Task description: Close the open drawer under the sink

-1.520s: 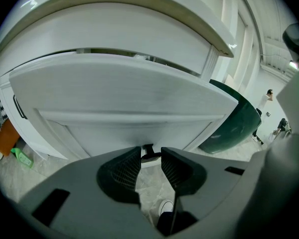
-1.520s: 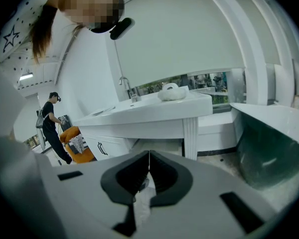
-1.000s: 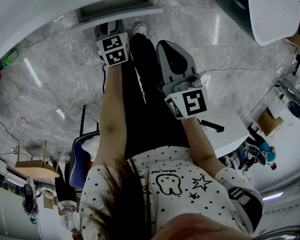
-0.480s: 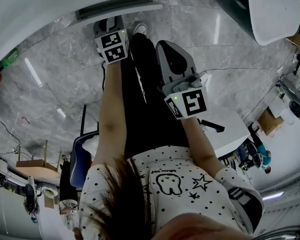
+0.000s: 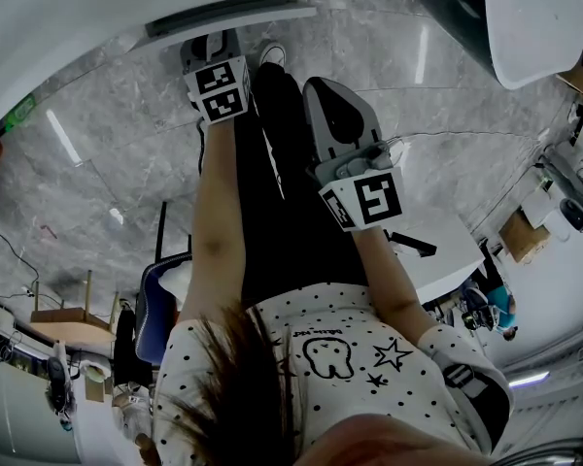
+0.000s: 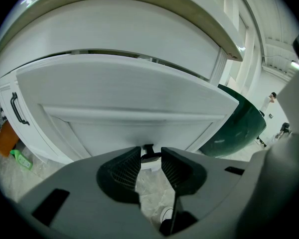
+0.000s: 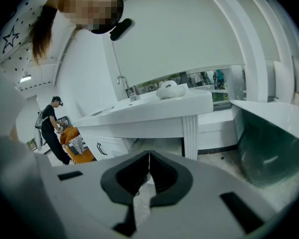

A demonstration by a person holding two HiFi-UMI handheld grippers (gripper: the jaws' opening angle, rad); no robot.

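One drawer [image 6: 129,91], one handle [image 6: 149,155]

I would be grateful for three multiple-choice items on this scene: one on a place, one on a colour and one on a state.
1. Where is the black handle?
A. Between the jaws of the left gripper
B. Lying on the counter
C. On the floor

2. What colour is the drawer front?
A. Green
B. White
C. Orange

3. How do the jaws of the right gripper stand?
A. Wide apart
B. On a cloth
C. Together, holding nothing

Answers:
1 A: the left gripper view shows the handle between that gripper's tips.
2 B: the drawer front is plain white.
3 C: the right gripper view shows its jaws meeting with nothing between them.
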